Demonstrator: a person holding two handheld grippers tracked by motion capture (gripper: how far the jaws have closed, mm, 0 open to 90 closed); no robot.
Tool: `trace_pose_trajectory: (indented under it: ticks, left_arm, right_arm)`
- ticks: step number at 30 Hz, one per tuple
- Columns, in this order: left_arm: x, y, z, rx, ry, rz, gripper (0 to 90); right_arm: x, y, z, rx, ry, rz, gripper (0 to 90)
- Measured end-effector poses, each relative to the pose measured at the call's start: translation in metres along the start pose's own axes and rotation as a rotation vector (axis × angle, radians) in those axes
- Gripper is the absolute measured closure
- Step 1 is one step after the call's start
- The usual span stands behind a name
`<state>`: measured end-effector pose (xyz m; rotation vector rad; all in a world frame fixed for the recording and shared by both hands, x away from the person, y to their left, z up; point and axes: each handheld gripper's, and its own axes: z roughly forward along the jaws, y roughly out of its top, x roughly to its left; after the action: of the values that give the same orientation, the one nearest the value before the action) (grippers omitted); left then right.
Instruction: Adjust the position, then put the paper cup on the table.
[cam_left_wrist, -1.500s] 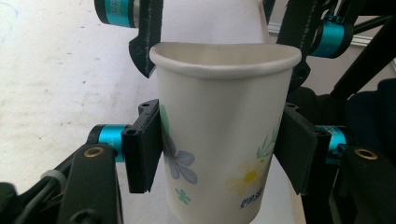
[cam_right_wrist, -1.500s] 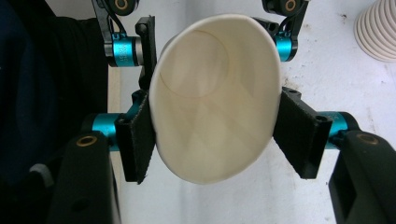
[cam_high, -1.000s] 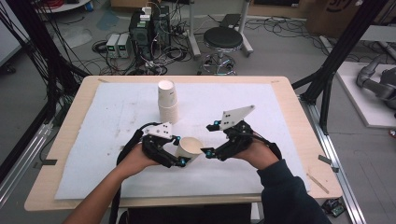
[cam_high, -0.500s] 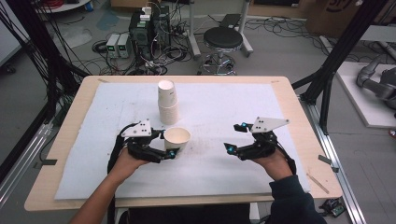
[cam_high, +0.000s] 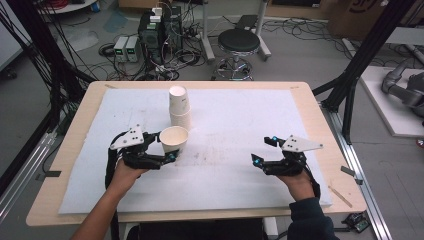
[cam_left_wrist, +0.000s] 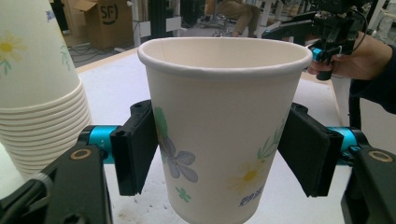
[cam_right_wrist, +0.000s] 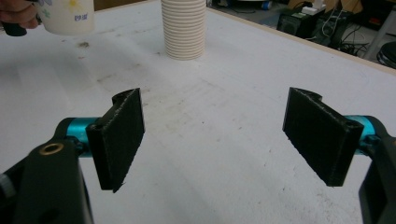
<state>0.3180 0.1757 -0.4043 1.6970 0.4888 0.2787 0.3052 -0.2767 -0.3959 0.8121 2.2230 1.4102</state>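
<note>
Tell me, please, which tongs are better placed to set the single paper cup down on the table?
The left tongs: their jaws are shut on the paper cup, upright beside the cup stack. The right tongs are open, empty and far from it.

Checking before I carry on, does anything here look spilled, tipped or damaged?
Nothing spilled or tipped. The paper cup sits upright in the left gripper, the cup stack stands straight, and the white mat only shows faint dirty smudges mid-table.

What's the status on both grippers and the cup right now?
Left gripper shut on paper cup, upright beside cup stack. Right gripper open, nothing between its jaws. White mat ahead bare.
</note>
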Motion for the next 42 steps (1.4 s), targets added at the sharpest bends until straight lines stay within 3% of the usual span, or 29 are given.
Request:
trace_pose_trajectory:
  ticks: [13,19,22,27,31,35,42]
  left_arm:
    - [0.004,0.002,-0.015,-0.043,0.048,-0.001,31.1]
    - [0.015,0.001,-0.030,-0.071,0.107,-0.006,31.0]
    - [0.024,0.000,-0.040,-0.088,0.168,-0.002,30.9]
    - [0.044,-0.005,-0.059,-0.120,0.315,0.010,30.9]
    - [0.057,-0.011,-0.069,-0.126,0.412,-0.021,30.8]
    - [0.066,-0.020,-0.072,-0.096,0.485,-0.064,30.5]
    - [0.078,-0.034,-0.067,0.005,0.555,-0.128,30.5]
  right_arm:
    - [-0.001,-0.003,-0.007,-0.007,-0.012,0.003,21.1]
    - [0.000,-0.004,-0.005,-0.002,-0.015,-0.008,21.1]
    - [0.000,-0.005,-0.004,0.001,-0.020,-0.010,21.1]
    - [0.001,-0.008,-0.003,0.010,-0.019,-0.017,21.1]
    - [0.001,-0.010,-0.005,0.009,-0.024,-0.019,21.1]
    - [0.002,-0.012,-0.006,0.007,-0.026,-0.010,21.1]
    - [0.001,-0.014,-0.007,0.011,-0.029,-0.013,21.1]
